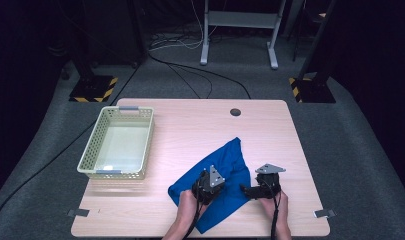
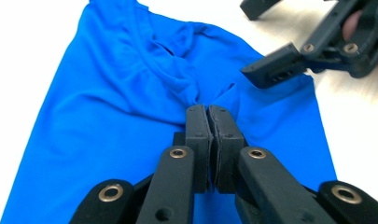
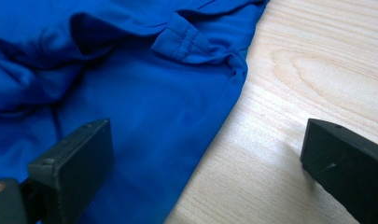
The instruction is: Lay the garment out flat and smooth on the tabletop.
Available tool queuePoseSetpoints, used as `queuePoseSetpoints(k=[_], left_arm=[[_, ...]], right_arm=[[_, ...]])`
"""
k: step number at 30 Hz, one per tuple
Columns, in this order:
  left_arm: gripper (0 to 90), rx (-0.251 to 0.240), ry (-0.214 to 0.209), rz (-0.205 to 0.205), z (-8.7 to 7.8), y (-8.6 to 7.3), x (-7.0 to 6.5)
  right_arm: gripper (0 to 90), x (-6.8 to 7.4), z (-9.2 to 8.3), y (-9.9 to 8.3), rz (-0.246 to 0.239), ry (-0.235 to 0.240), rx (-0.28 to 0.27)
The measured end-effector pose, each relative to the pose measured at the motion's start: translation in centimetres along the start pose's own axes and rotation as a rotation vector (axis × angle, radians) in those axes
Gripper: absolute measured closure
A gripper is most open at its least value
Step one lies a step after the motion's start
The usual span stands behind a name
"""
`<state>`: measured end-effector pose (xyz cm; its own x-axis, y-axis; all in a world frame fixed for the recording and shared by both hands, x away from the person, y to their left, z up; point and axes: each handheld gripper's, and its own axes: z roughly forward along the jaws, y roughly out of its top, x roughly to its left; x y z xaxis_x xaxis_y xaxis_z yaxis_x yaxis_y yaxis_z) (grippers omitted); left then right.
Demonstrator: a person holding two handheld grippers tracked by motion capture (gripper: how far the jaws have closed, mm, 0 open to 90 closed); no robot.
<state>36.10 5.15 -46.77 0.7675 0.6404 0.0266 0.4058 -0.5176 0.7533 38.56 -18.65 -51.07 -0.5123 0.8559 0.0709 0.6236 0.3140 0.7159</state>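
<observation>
A blue cloth [image 1: 230, 159] lies rumpled on the wooden table [image 1: 190, 125], toward the near middle. My left gripper [image 1: 219, 184] sits over the cloth's centre; in the left gripper view it [image 2: 208, 109] is shut on a pinched fold of the blue cloth [image 2: 107, 93], which puckers up toward the jaws. My right gripper [image 1: 255, 186] is at the cloth's right border. In the right gripper view it [image 3: 210, 158] stands open, one jaw over the blue cloth [image 3: 130, 93] and the other over bare table [image 3: 308, 70]. The left gripper view also shows the right gripper [image 2: 249, 39] open.
A pale perforated plastic basket [image 1: 92, 145] stands at the table's left side with nothing in it. A round cable hole [image 1: 235, 112] is near the far edge. Bare wood lies between the basket and the cloth and along the far right.
</observation>
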Motion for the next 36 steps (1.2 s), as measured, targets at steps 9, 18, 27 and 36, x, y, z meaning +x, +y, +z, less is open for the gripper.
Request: queuePoseSetpoints(k=[9, 18, 27, 36], left_arm=[[87.3, 0.000, 0.054, 0.006, -0.4, 0.4, 1.7], [87.4, -0.007, 0.069, -0.031, -0.6, 0.6, 3.4], [87.6, -0.011, 0.081, -0.050, -0.7, 0.9, 4.6], [87.6, -0.011, 0.107, -0.074, -0.7, 1.0, 6.0]], right_arm=[[2.1, 0.0, 0.1, 0.1, 0.001, -0.005, 0.002], [2.2, 0.3, 0.2, 0.1, -0.024, -0.030, 0.014], [2.3, 0.3, 0.2, 0.1, -0.023, -0.032, 0.014], [2.6, 0.3, 0.2, 0.1, -0.021, -0.032, 0.013]])
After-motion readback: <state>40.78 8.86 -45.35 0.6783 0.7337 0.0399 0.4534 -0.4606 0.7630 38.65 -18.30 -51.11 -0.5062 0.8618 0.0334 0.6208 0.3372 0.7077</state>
